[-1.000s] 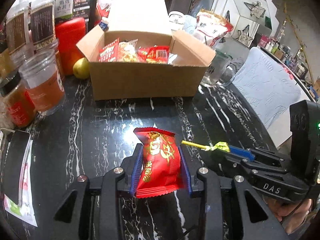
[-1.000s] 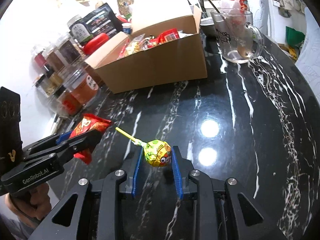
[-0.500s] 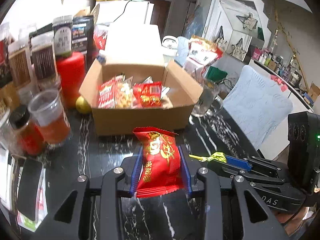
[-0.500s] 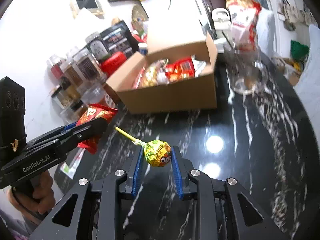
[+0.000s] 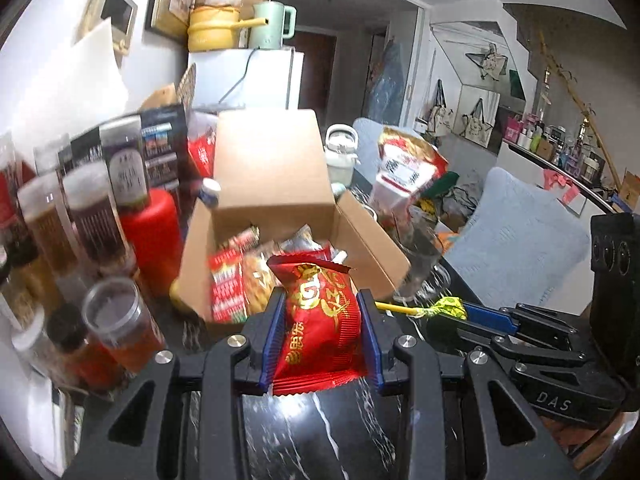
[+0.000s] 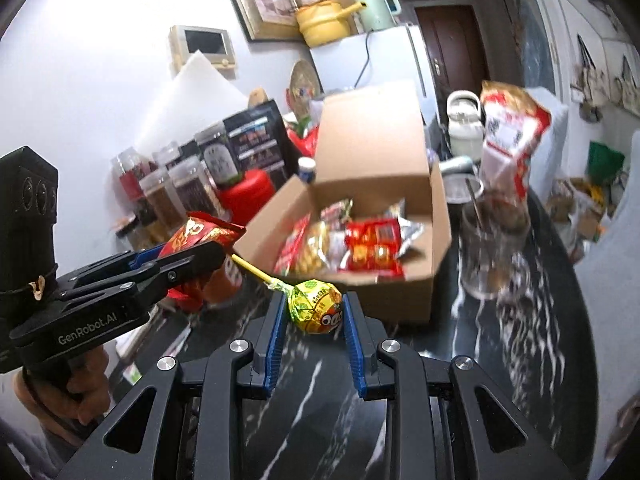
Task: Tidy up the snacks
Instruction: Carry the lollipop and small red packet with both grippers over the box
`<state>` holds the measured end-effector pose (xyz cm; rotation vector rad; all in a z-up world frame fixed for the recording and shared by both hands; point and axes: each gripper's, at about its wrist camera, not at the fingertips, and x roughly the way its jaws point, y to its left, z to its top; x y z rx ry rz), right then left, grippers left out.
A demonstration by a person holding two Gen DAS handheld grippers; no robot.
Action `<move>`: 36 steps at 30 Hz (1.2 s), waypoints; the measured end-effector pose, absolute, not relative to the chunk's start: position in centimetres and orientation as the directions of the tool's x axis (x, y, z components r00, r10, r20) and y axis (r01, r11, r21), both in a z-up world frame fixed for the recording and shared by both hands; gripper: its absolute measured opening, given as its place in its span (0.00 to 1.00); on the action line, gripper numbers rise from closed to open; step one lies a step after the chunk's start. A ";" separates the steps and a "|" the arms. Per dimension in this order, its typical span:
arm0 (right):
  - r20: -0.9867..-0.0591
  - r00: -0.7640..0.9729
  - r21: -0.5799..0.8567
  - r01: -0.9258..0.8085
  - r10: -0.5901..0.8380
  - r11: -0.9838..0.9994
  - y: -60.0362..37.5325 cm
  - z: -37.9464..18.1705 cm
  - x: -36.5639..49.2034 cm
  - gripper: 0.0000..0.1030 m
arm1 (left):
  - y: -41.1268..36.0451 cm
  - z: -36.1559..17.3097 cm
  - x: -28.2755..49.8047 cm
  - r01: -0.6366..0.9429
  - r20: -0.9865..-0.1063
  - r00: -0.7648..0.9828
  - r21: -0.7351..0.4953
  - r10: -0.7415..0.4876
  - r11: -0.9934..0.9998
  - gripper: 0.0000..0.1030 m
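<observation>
Cardboard box (image 5: pixel 360 248) rim just beyond red packet (image 5: pixel 320 320).

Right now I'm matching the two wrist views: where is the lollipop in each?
Left wrist view: the lollipop sits right of centre, clamped in the right gripper.
Right wrist view: lower centre, between the blue pads.
Shared landmark: the open cardboard box behind it.
</observation>
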<state>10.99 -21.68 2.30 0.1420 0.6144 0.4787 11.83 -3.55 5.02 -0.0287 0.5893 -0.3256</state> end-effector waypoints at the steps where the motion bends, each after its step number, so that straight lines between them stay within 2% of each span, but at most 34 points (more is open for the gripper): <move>1: -0.518 0.711 0.269 -0.392 0.476 0.879 -21.6 2.5 11.3 0.27 | -3.4 5.3 12.2 0.291 -0.536 0.786 -0.118 -0.308 0.949 0.34; 18: -0.484 0.745 0.237 -0.393 0.459 0.888 -20.9 5.0 19.5 0.27 | -3.4 7.0 20.8 0.277 -0.509 0.811 -0.099 -0.288 0.956 0.34; 27: -0.509 0.753 0.233 -0.345 0.416 0.909 -21.7 4.2 24.8 0.27 | -4.2 6.5 26.0 0.260 -0.533 0.801 -0.097 -0.271 0.961 0.34; 36: -0.565 0.749 0.220 -0.270 0.348 0.938 -22.4 3.2 29.7 0.27 | -5.3 4.4 31.0 0.264 -0.604 0.752 -0.092 -0.264 0.960 0.34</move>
